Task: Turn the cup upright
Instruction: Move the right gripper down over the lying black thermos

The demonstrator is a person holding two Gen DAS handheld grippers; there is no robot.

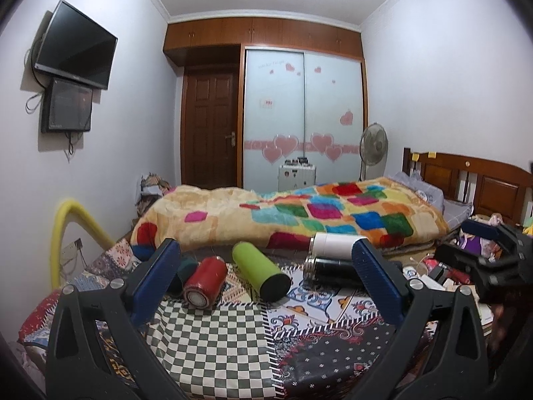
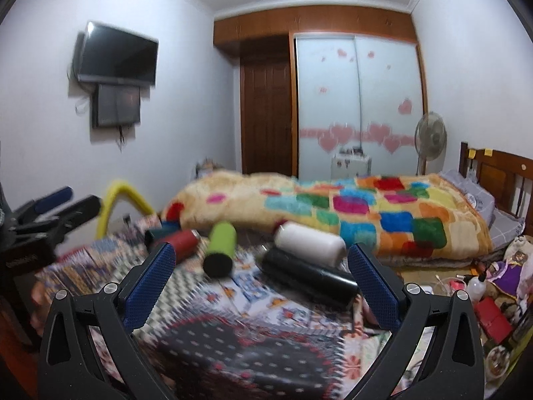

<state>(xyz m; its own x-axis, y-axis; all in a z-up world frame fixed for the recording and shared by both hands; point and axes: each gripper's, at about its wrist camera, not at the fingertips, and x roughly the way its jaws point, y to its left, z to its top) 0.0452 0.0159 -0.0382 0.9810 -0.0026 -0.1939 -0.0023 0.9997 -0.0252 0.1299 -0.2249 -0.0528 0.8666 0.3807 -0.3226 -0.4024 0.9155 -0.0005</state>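
Several cups lie on their sides on a patterned cloth: a dark teal cup (image 1: pixel 182 271), a red cup (image 1: pixel 204 280), a green cup (image 1: pixel 260 273), a white cup (image 1: pixel 333 245) and a black cup (image 1: pixel 329 271). My left gripper (image 1: pixel 263 283) is open and empty, just short of the red and green cups. In the blurred right wrist view the red cup (image 2: pixel 181 243), green cup (image 2: pixel 220 248), white cup (image 2: pixel 309 243) and black cup (image 2: pixel 309 275) lie ahead of my right gripper (image 2: pixel 261 281), which is open and empty. The black cup lies between its fingers' tips.
A bed with a colourful blanket (image 1: pixel 299 213) lies right behind the cups. A yellow foam hoop (image 1: pixel 71 230) stands at the left. Clutter (image 2: pixel 493 286) covers the area at the right. The right gripper shows at the right edge of the left wrist view (image 1: pixel 489 253).
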